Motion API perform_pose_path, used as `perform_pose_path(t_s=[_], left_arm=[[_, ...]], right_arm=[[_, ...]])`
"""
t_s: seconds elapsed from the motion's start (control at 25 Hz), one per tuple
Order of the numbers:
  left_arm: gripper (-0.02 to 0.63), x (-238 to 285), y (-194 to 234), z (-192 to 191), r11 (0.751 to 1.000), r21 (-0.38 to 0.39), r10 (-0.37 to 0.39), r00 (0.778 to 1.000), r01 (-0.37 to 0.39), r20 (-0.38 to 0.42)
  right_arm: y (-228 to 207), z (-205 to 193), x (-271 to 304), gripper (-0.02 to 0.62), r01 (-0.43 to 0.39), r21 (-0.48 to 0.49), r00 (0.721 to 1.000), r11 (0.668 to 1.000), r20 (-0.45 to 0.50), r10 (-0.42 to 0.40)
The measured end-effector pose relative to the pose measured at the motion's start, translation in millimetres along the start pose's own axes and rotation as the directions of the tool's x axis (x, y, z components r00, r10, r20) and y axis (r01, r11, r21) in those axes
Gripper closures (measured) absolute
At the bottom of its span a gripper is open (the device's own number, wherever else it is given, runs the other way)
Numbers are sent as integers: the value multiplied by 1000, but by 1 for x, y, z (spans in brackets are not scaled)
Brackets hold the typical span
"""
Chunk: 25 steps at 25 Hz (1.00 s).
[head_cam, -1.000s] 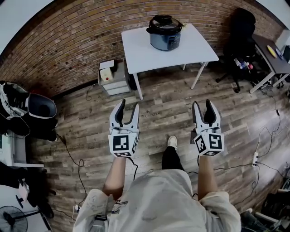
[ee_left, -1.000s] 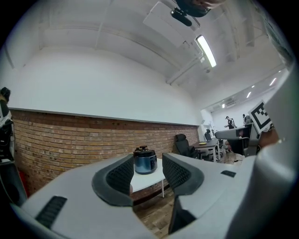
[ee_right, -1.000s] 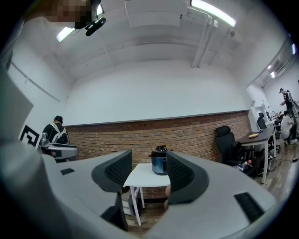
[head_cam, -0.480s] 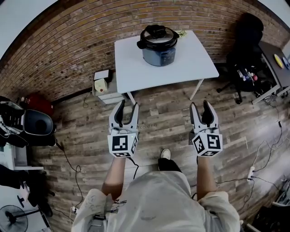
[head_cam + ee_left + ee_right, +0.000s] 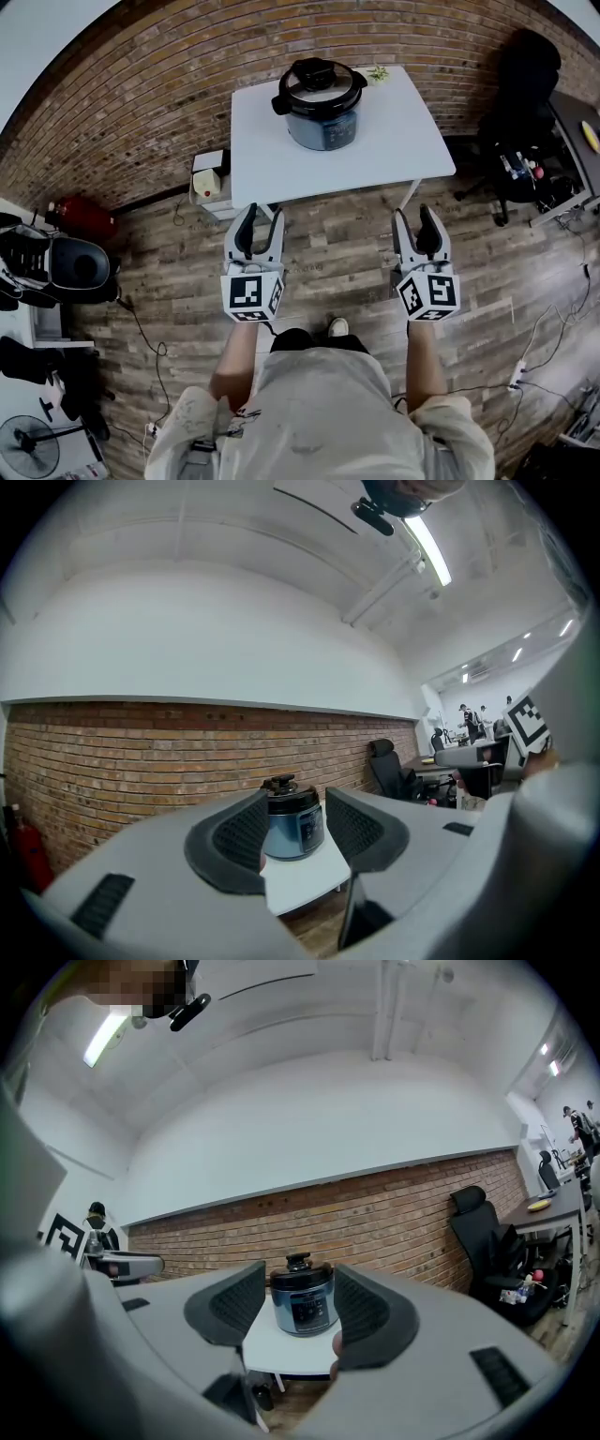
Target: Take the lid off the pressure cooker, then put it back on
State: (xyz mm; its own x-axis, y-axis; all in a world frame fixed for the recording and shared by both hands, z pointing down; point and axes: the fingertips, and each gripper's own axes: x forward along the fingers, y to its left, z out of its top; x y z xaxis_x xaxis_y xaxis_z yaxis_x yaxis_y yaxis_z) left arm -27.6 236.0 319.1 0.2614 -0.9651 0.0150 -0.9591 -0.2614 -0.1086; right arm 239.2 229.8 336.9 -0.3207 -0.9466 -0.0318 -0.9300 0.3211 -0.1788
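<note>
The head view looks steeply down. Both gripper views face level, sharing the far pressure cooker and worktop.

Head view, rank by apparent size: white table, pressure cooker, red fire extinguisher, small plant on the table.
1. white table
2. pressure cooker
3. red fire extinguisher, which sits lower, on the floor, so it may look smaller than it is
4. plant, clearly the smallest
</note>
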Motion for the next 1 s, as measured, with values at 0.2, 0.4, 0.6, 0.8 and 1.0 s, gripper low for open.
perform_pose_path(t_s=[0.2,0.4,0.6,0.8,1.0], left_arm=[[399,25,1,-5,1000,-4,8,1000,-8,-4],[399,55,12,-13,1000,-21,16,1000,-16,4],[399,95,37,-20,999,-38,39,998,-38,39],[399,142,74,-16,997,-45,60,996,-56,70],[399,183,117,-12,996,-55,71,995,-67,67]], right_arm=[[-15,1,20,355,0,-3,1000,1000,1,0],[-24,0,53,356,-8,-17,1000,1000,9,8],[-24,2,101,356,-32,-56,999,998,25,33],[-19,21,168,356,-54,-91,997,994,48,59],[-2,37,235,356,-89,-89,995,992,45,94]])
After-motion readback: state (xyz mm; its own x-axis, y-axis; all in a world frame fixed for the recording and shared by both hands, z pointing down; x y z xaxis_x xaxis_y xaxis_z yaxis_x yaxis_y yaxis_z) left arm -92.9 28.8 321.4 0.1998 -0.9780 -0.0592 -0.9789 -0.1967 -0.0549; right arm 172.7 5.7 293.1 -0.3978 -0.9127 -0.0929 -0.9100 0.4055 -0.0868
